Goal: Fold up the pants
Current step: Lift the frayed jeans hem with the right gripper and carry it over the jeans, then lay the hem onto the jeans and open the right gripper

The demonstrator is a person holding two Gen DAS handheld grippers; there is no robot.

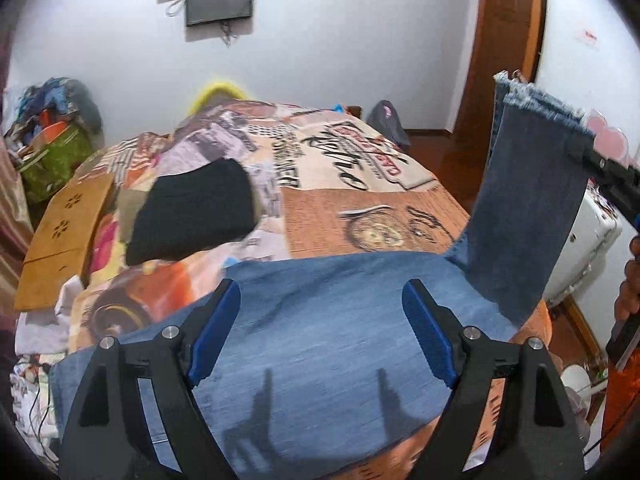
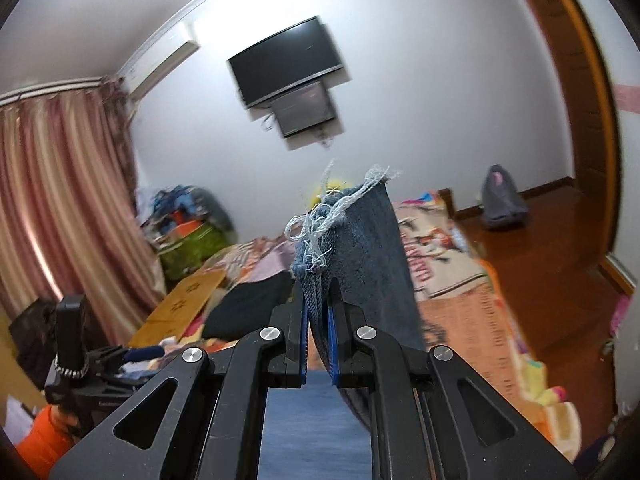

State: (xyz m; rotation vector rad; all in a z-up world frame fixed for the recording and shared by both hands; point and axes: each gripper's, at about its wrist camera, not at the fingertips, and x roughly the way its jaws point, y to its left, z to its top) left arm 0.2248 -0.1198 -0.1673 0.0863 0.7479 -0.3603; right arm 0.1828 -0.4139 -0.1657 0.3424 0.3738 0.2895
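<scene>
Blue jeans (image 1: pixel 320 328) lie across the near part of the bed. My left gripper (image 1: pixel 322 300) is open and empty, hovering just over the denim. My right gripper (image 2: pixel 319 300) is shut on the frayed leg ends of the jeans (image 2: pixel 360 248) and holds them lifted well above the bed. In the left wrist view that lifted leg (image 1: pixel 528 184) hangs at the right, pinched by the right gripper (image 1: pixel 588 148). The left gripper also shows at the lower left of the right wrist view (image 2: pixel 132 354).
The bed has a patterned orange cover (image 1: pixel 360 184). A folded black garment (image 1: pixel 196 216) and a wooden board (image 1: pixel 64 232) lie on its left side. A clutter pile (image 1: pixel 52 128) stands at the far left. A wooden floor and door frame (image 1: pixel 508 40) are at right.
</scene>
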